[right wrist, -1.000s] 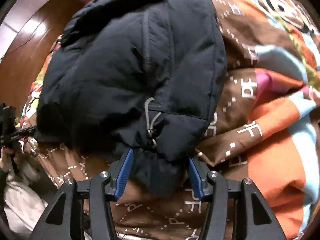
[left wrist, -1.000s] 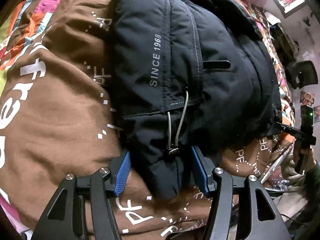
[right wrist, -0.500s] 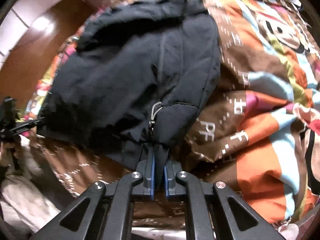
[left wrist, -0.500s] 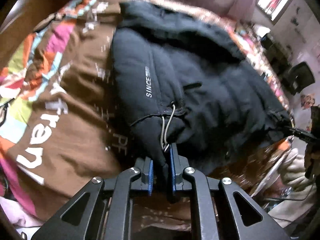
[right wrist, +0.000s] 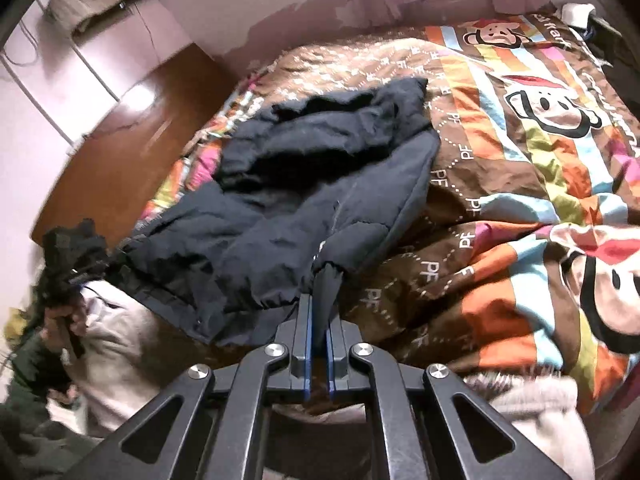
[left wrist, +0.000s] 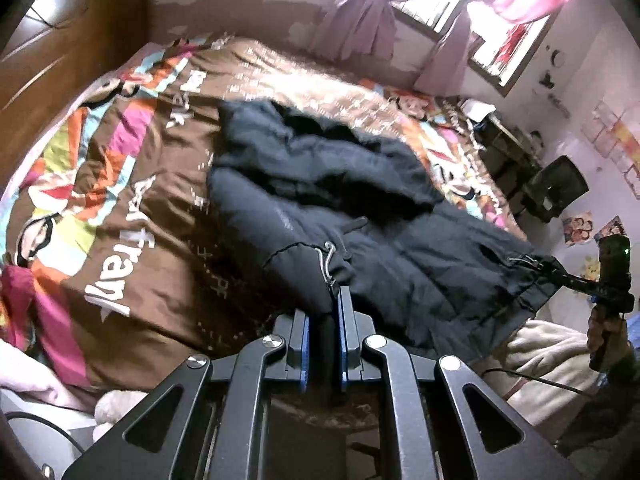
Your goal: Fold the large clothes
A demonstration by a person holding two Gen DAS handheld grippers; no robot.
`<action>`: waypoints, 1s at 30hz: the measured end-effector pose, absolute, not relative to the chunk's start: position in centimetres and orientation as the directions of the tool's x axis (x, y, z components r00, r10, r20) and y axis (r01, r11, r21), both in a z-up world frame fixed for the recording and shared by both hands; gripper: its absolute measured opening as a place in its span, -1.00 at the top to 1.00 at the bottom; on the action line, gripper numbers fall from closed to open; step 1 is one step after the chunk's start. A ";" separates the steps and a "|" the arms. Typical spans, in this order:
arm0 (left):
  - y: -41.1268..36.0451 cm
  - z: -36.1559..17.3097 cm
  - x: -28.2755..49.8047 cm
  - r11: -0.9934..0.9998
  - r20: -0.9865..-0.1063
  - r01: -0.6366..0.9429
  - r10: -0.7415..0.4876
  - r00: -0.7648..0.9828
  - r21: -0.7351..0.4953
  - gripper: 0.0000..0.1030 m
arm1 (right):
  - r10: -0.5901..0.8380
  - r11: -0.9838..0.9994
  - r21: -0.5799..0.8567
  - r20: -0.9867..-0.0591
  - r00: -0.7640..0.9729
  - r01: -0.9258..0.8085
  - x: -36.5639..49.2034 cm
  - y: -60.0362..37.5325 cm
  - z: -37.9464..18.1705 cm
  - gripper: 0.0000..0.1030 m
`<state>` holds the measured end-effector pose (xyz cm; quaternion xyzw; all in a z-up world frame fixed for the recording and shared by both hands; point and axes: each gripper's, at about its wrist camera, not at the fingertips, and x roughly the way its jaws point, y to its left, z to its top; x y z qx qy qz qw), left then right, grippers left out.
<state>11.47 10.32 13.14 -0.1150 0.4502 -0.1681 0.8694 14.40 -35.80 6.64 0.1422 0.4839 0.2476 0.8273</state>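
Ahead of your claw: cartoon-print bedspread [left wrist: 132,200] covering bed. Pink curtains [left wrist: 460,4] far beyond. Wooden headboard [left wrist: 68,56] far left. Black chair [left wrist: 558,188] right.

I am looking at a bed covered by a brown cartoon-monkey quilt [right wrist: 500,184] with bright stripes; a dark navy padded jacket [left wrist: 320,184] is lying directly on it, its hem lifted.
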 end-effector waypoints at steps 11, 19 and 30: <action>10.8 18.2 21.7 0.936 -0.738 0.162 -0.347 0.578 -0.313 0.84 | 0.542 0.840 0.462 -0.680 0.495 -0.285 24.1 -35.8 13.5 0.91; 13.0 17.9 31.8 0.936 -0.727 0.091 -0.322 0.606 -0.339 0.84 | 0.546 0.831 0.493 -0.635 0.547 -0.258 35.6 -36.6 14.0 0.91; 12.5 13.6 44.8 0.957 -0.770 0.042 -0.257 0.584 -0.287 0.84 | 0.512 0.845 0.497 -0.643 0.569 -0.199 48.7 -37.1 8.8 0.91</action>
